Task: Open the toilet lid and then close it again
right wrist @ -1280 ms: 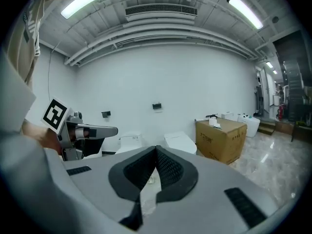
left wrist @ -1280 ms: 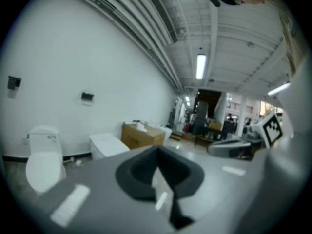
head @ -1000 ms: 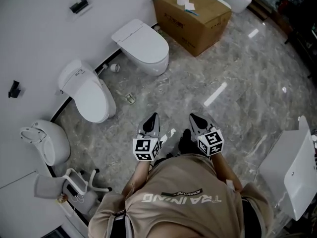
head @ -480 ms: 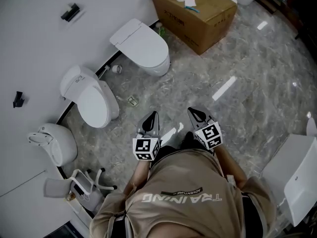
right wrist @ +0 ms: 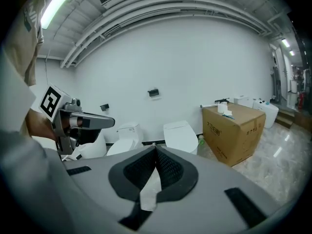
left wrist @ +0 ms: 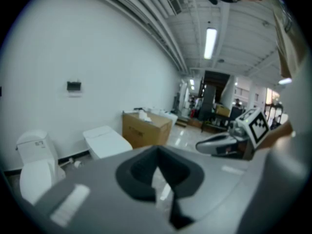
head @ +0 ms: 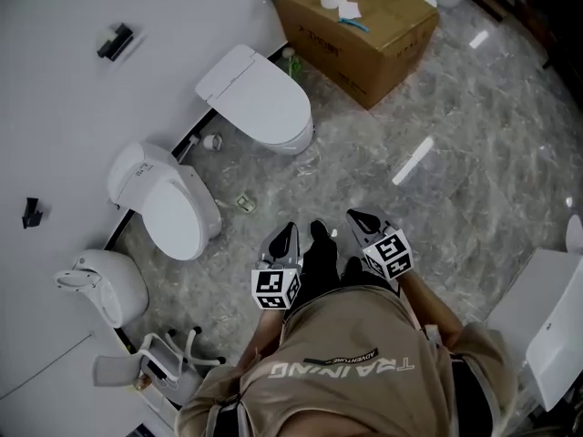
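Two white toilets stand against the white wall, both with their lids down: a square-backed toilet (head: pixel 261 98) (left wrist: pixel 105 140) (right wrist: pixel 180 135) and a rounder toilet (head: pixel 173 205) (left wrist: pixel 33 167) (right wrist: pixel 126 136) to its left. My left gripper (head: pixel 284 235) (left wrist: pixel 157 149) and right gripper (head: pixel 358 218) (right wrist: pixel 156 148) are held side by side in front of the person's chest, above the grey marble floor and well short of both toilets. Each has its jaws together with nothing between them.
A cardboard box (head: pixel 364 24) (right wrist: pixel 234 130) with paper rolls on top sits right of the square-backed toilet. A third white fixture (head: pixel 105 285) and a small metal frame (head: pixel 164 364) are at the lower left. A white panel (head: pixel 547 330) stands at the right edge.
The person has stepped forward toward the toilets, and a dark shoe now shows between the grippers. Both grippers keep their place in front of the chest and stay shut.
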Demonstrator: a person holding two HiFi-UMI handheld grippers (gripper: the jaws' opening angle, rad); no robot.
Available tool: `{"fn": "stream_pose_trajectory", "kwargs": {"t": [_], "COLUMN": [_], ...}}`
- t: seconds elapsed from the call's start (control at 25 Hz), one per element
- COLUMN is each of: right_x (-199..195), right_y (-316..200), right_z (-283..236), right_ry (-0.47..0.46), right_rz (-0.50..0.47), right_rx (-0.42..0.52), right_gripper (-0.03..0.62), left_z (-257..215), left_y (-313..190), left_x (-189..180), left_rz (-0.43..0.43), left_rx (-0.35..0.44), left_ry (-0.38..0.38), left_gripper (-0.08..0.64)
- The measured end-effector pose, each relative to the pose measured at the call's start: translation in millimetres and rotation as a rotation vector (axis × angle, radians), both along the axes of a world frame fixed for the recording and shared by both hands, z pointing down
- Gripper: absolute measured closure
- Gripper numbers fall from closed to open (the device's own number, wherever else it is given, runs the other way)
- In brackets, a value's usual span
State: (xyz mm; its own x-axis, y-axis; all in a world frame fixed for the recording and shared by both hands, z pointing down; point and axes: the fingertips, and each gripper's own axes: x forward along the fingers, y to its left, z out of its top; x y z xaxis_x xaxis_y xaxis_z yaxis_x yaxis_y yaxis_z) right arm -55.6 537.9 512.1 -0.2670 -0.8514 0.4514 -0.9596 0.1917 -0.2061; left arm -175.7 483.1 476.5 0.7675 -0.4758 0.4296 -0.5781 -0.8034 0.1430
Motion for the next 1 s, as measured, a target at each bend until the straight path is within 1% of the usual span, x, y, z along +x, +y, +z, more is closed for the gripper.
{"fn": "stream_pose_trajectory", "kwargs": {"t": [0.08,0.16,0.28,0.44,0.56,0.6,0.72,0.8,1.0], "right_x": [8,14,19,25,35,40,54,61,78], "right_y": [-23,-42,-74,-139,-173,-181,-199,-205,-235], "right_z": [-3,-6,-11,-25,-41,-42,-37,-36,-25], "right_ry": [0.029,0.059,0.068,0.093,0.195,0.205,0.158,0.146,0.130], "right_rz": [0.004,0.009,0.013,0.044,0.058,0.063,0.093,0.101,0.078], "right_rx": [0.002,-0.011,-0.023,-0.001,0.026,0.030,0.014,0.002,-0.010], "right_gripper": [0.578,0.578,0.578,0.578,0.578,0.578,0.578,0.578,0.578], "left_z": [8,10,0,5,10,10,8,8,22], "left_y": [-25,-46,-84,-152,-189,-198,-216,-221,-243], "left_x": [11,24,41,46,48,49,55,61,79], "left_rz": [0.012,0.042,0.091,0.115,0.104,0.099,0.101,0.104,0.070], "left_rx": [-0.018,-0.020,0.004,0.018,-0.002,-0.005,0.000,-0.002,-0.045], "left_ry": [0.015,0.029,0.053,0.049,0.053,0.058,0.051,0.044,0.037], "left_gripper": [0.558,0.558,0.558,0.558,0.558,0.558,0.558,0.558,0.558]}}
